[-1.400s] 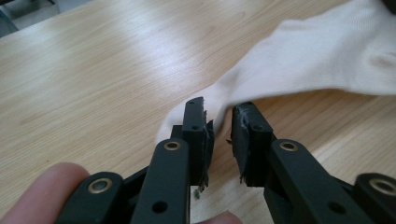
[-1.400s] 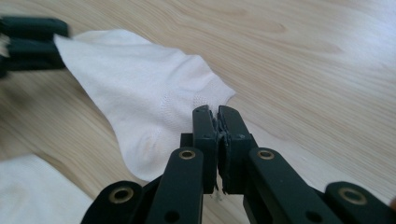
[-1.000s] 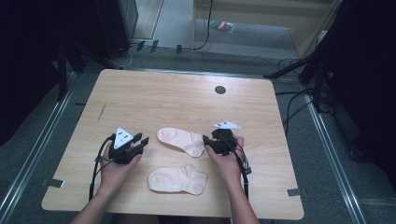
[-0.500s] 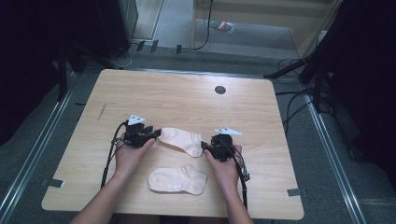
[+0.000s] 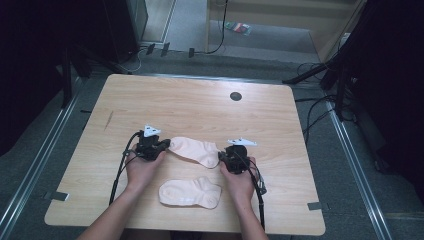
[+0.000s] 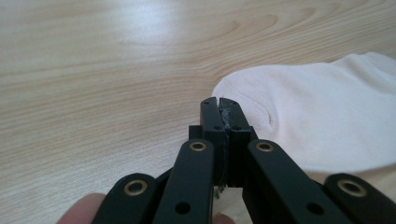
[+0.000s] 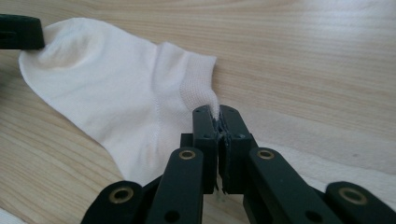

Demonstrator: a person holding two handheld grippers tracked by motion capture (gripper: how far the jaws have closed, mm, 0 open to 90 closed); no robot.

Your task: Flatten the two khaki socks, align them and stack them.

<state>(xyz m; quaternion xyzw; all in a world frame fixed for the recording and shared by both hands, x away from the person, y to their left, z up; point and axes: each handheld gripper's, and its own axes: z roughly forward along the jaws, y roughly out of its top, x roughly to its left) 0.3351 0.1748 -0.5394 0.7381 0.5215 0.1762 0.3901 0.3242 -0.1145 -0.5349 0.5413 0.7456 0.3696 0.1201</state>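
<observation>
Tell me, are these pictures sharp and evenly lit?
High view: table well lit, surroundings very dark, slightly soft. Left gripper view: bright glare on the wood at top, thumb blurred at the bottom edge. Right gripper view: sock crisp, its ribbed cuff clear, soft shadow beneath.

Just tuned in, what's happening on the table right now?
A person is working on the far sock with a gripper in each hand. The left gripper has just closed on its toe end, and the right gripper has just closed on a corner of its cuff. The sock lies flat on the table. The near sock lies untouched between the hands.
</observation>
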